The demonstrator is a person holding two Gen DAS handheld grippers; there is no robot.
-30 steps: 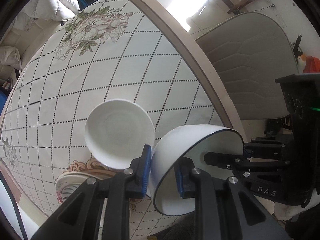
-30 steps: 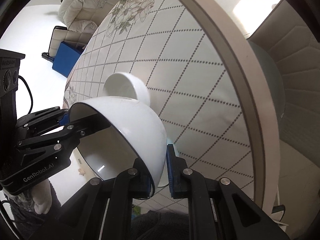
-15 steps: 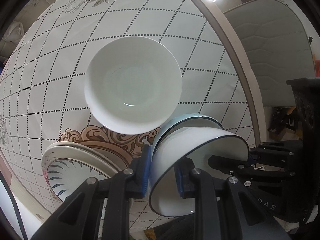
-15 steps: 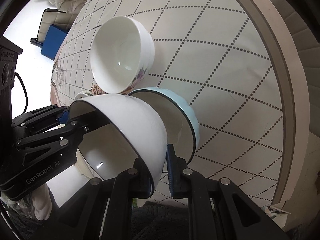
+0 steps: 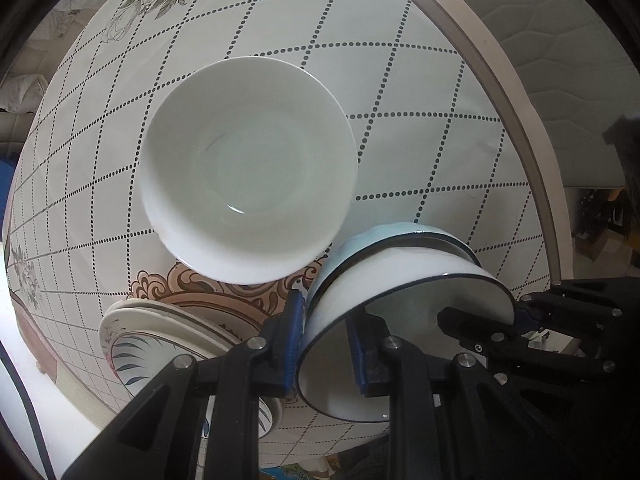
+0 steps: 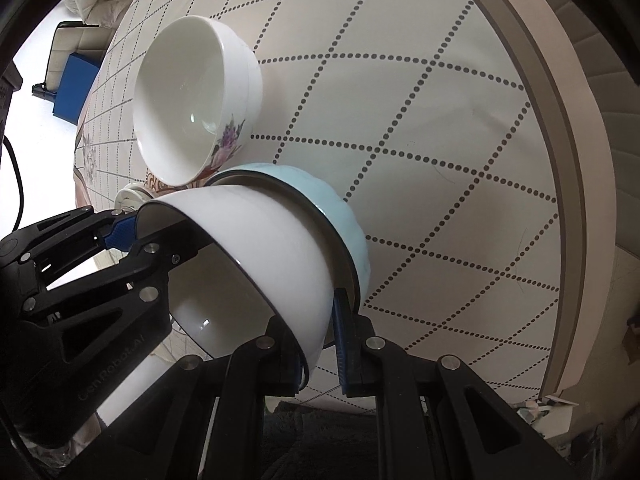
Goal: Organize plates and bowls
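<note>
A white bowl with a dark rim (image 5: 400, 280) (image 6: 260, 248) hangs tilted between both grippers, its base sunk into a light blue bowl (image 5: 360, 244) (image 6: 340, 216) on the table. My left gripper (image 5: 324, 332) is shut on the white bowl's rim, one pad inside and one outside. My right gripper (image 6: 318, 344) clamps the opposite rim; its jaws are opening, with the wall still between the pads. Each gripper shows in the other's view: the right one (image 5: 516, 316), the left one (image 6: 124, 236).
A larger white bowl with a flower print (image 5: 248, 172) (image 6: 192, 100) stands just behind the blue bowl. A stack of patterned plates (image 5: 160, 332) (image 6: 130, 196) lies to the left. The round table (image 5: 420, 140) has a dotted diamond cloth; a padded chair (image 5: 560, 60) stands beyond its edge.
Both grippers have come down with the white bowl, tipping forward. The blue bowl came into view beneath, and the white bowl now sits inside it.
</note>
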